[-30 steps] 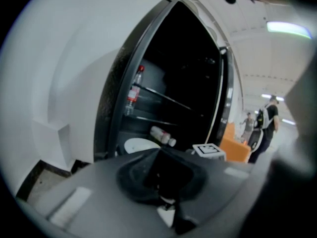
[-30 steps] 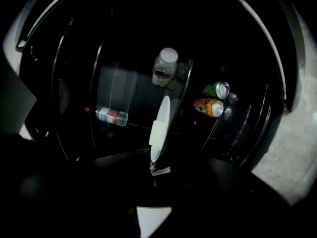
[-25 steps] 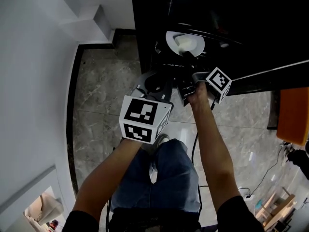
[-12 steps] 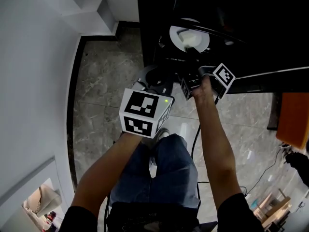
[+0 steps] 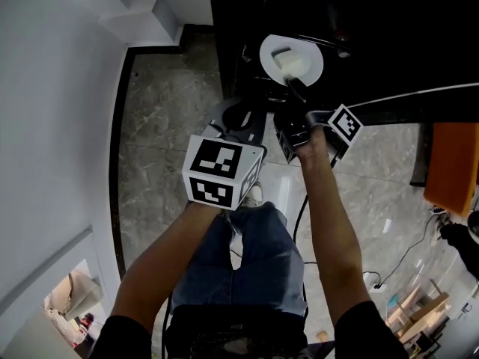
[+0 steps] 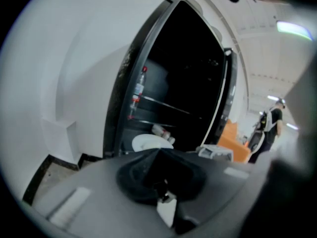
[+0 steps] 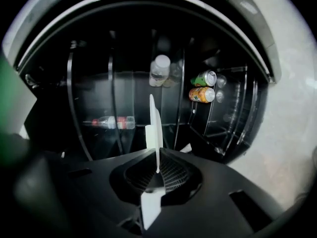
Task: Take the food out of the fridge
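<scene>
While its jaws have just been closing, the right gripper (image 7: 157, 171) pinches the rim of the white plate (image 7: 154, 118) at the mouth of the open fridge (image 7: 94, 78).
Nearest, the left gripper (image 6: 162, 185) hangs beside it above the marble floor (image 5: 161, 126), jaws pressed together on nothing. Just ahead, the plate stands edge-on between the right pads and carries a pale lump of food (image 5: 290, 66). Beyond, a clear bottle (image 7: 159, 69) and two cans (image 7: 203, 86) sit in the dark interior.
</scene>
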Available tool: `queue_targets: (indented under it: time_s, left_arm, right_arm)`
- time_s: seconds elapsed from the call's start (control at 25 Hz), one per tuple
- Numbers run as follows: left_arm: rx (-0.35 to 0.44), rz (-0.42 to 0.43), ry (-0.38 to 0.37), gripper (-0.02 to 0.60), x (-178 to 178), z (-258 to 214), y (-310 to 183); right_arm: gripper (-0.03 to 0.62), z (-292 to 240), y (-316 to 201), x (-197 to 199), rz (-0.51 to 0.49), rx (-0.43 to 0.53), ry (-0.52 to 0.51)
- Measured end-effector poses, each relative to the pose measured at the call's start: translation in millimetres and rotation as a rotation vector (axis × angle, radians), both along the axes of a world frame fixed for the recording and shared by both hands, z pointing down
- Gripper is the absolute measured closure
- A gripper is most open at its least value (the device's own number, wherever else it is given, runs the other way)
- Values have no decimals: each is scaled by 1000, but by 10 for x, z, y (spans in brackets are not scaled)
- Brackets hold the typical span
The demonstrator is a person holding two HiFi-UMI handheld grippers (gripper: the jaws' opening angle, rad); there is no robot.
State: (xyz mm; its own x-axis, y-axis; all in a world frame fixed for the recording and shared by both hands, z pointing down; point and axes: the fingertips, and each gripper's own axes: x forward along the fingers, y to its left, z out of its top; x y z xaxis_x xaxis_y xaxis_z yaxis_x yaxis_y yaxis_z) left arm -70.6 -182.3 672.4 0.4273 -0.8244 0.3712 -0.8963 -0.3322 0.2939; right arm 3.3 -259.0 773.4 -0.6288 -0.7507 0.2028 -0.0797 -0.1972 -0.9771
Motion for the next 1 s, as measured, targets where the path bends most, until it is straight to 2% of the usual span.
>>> queue_targets:
  time_s: [0.48, 1.0]
  left_arm:
    - [-21, 28, 1, 580, 88, -1010, 525]
    - [18, 26, -12, 580, 22, -2258, 1119]
  right_arm:
    - [582, -1069, 955, 87, 6, -21, 6]
    - [582, -2733, 1745, 32, 29, 22, -33]
